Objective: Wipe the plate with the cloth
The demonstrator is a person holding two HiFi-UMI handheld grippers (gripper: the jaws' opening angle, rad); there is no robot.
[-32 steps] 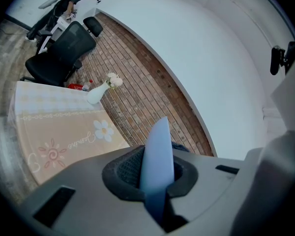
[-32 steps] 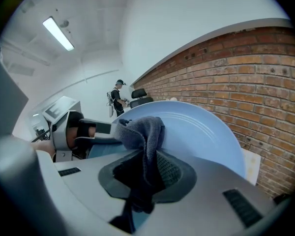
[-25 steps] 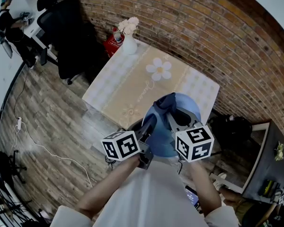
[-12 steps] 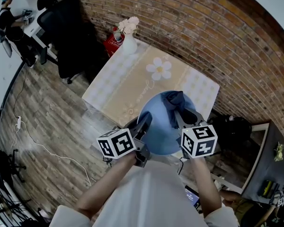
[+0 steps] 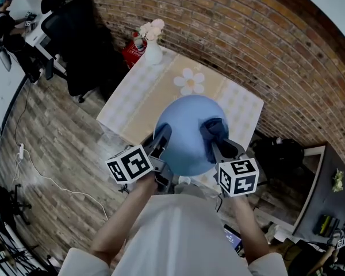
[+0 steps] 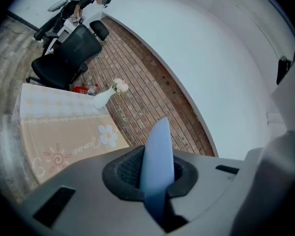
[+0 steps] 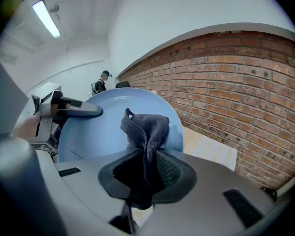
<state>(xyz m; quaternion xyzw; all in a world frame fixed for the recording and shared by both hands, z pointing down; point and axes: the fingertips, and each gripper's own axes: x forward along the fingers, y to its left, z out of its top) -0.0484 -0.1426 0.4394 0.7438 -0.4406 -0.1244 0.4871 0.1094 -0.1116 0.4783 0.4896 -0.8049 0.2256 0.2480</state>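
Note:
A round blue plate is held up in the air above the near edge of the table. My left gripper is shut on the plate's left rim; in the left gripper view the plate shows edge-on between the jaws. My right gripper is shut on a dark grey-blue cloth, which lies against the plate's right side. In the right gripper view the cloth sticks up from the jaws in front of the plate, with the left gripper at the plate's far rim.
The table carries a beige cloth with a daisy print and a white vase of flowers at its far corner. A brick wall runs behind. Black office chairs stand at the left, and a person sits at a desk at the far left.
The plate has been tipped up and lifted higher, showing a rounder face to the head view. Both grippers rose and moved left with it; the cloth shifted from the plate's top toward its right side.

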